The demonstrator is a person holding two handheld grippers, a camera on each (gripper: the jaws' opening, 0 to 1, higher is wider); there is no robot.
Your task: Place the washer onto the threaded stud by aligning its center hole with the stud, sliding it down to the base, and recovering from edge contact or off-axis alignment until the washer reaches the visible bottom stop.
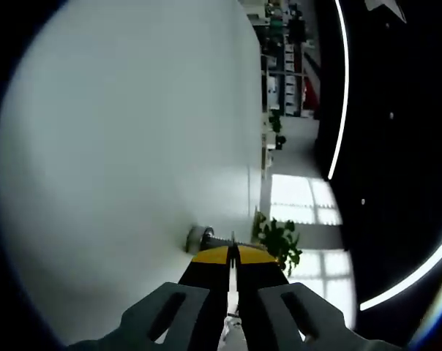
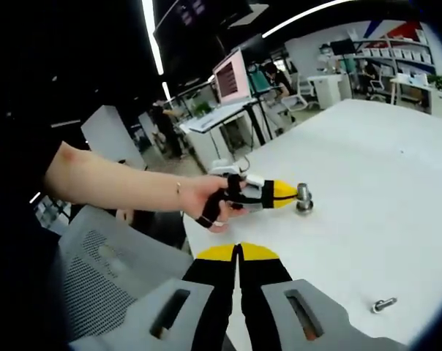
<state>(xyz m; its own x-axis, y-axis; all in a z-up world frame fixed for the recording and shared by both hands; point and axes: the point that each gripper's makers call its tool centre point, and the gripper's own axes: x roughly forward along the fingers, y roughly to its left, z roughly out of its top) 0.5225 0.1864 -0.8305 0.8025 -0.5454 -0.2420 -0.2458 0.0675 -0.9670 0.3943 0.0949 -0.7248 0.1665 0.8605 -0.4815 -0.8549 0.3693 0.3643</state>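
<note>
My left hand-held gripper [image 2: 285,192], tips pressed together, reached the threaded stud [image 2: 304,197] on the white worktop [image 2: 382,168]. My right hand-held gripper [image 2: 238,252] (also closed, empty) hovered near; a small metal piece [image 2: 384,304] lay apart.

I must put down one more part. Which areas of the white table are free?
The white table is bare across the wide stretch beyond the threaded stud. Another free patch lies between the stud and the small metal part. It is crowded where the left tool meets the stud.
</note>
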